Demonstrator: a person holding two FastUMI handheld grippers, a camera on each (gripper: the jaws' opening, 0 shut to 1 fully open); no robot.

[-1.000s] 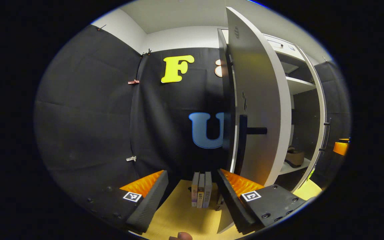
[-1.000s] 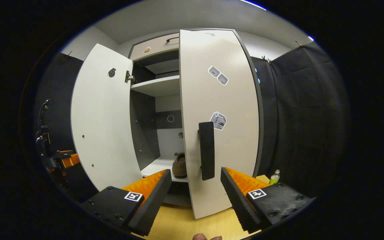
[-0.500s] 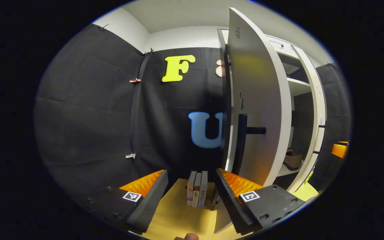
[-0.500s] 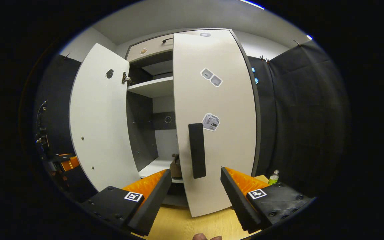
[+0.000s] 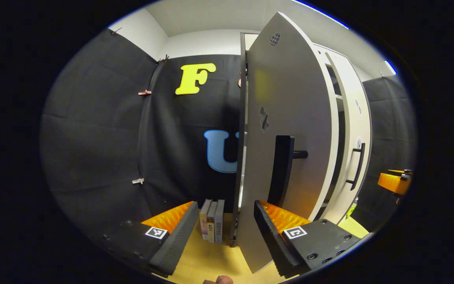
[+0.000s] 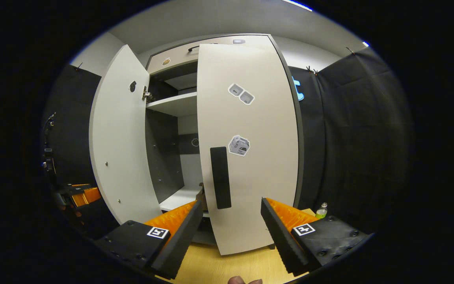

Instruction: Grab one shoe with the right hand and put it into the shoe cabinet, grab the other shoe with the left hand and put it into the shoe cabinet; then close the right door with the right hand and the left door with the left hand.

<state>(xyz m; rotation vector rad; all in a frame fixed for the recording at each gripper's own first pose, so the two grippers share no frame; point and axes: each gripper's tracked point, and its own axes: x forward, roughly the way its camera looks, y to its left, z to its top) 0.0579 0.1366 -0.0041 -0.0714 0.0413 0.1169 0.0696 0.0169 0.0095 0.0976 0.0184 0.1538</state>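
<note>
- Left gripper [image 5: 223, 232]: jaws wide apart, holding nothing; the edge of the left door [image 5: 286, 130] stands just ahead of its right-hand finger, contact cannot be confirmed
- Right gripper [image 6: 231, 232]: jaws wide apart, empty, facing the right door [image 6: 250, 150] with its dark handle [image 6: 220, 177] ahead between the fingers, not touching
- Shoe cabinet [image 6: 172, 106]: left door swung out, right door partly closed; upper shelf [image 6: 172, 105] bare; a sliver of one shoe [image 6: 201, 191] shows on the lower shelf behind the right door's edge; the other shoe cannot be seen
- Left gripper view: a row of books [image 5: 211, 220] upright on the yellow floor [image 5: 211, 260] beside the left door
- Right gripper view: a small green bottle [image 6: 321, 211] at the cabinet's right side
</note>
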